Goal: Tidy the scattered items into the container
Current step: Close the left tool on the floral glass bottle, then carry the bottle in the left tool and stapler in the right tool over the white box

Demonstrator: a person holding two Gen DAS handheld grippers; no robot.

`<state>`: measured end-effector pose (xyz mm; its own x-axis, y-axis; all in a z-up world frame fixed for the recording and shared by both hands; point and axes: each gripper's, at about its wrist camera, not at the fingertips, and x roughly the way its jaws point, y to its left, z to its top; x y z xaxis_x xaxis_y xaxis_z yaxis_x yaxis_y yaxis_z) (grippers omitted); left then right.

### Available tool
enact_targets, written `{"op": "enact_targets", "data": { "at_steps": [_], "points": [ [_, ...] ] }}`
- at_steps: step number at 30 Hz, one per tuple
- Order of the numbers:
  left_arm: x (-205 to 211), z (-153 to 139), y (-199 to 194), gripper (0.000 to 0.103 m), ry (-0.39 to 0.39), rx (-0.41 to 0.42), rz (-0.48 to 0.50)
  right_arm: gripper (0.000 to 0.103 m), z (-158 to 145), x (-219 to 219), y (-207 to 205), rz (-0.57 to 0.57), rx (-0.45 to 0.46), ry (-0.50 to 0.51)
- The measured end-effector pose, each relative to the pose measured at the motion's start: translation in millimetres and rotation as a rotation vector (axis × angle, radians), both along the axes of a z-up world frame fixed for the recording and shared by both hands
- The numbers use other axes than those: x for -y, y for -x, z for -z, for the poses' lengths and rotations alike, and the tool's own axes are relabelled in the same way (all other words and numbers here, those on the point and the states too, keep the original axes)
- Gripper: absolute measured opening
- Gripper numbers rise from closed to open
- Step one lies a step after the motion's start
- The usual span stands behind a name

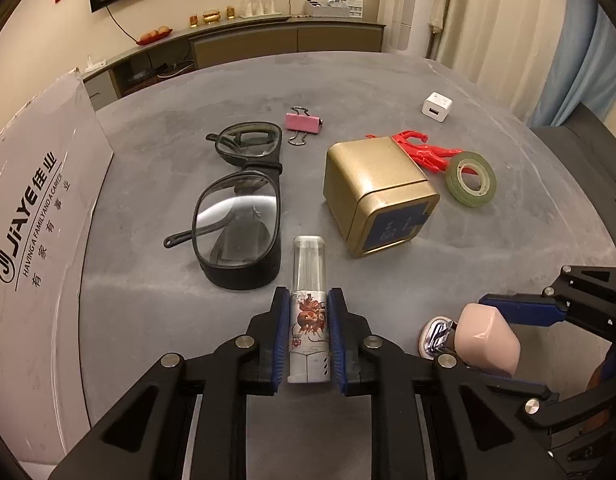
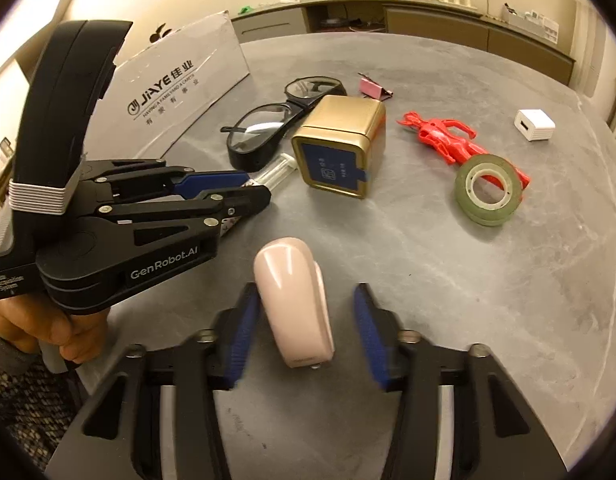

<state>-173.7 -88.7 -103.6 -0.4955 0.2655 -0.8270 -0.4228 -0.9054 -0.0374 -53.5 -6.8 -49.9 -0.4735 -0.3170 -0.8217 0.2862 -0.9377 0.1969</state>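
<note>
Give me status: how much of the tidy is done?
Done: nothing visibly stowed; the box interior is out of view. In hand: left gripper shut on the small bottle; right gripper open around the pink stapler-like item, not clamped. Left on the table: glasses, gold tin, binder clip, red figure, tape roll, white charger.

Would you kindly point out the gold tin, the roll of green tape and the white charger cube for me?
gold tin (image 1: pixel 371 168): left wrist view, on its gold upper face.
roll of green tape (image 2: pixel 503 208): right wrist view, on the green outer band.
white charger cube (image 2: pixel 537 122): right wrist view, on its top face.
</note>
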Motion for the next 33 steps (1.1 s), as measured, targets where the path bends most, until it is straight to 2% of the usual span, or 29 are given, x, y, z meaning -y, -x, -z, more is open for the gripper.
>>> {"op": "enact_targets", "data": {
  "at_steps": [5, 9, 12, 14, 15, 19, 33],
  "points": [
    [2, -1, -3, 0.020, -0.002, -0.002, -0.007, 0.026, -6, -5, -8, 0.017, -0.004, 0.006],
    [2, 1, -4, 0.021, -0.004, -0.004, -0.008, 0.029, 0, -8, -7, 0.038, 0.005, 0.015],
    [-2, 2, -5, 0.029, -0.004, -0.018, 0.017, 0.029, 3, -8, -2, 0.041, 0.015, 0.016],
    [-2, 3, -6, 0.028, 0.003, -0.030, 0.028, 0.027, 3, -7, -2, 0.043, 0.023, 0.020],
    [0, 3, -6, 0.020, -0.003, -0.022, 0.028, 0.027, 3, -8, -2, 0.048, 0.032, 0.030],
    [6, 1, -8, 0.020, 0.006, -0.019, 0.012, 0.027, -2, -11, 1, 0.061, 0.024, 0.047],
    [14, -41, -28, 0.020, -0.028, -0.134, 0.009, 0.027, -20, -2, -4, 0.063, -0.034, 0.040]
  ]
}}
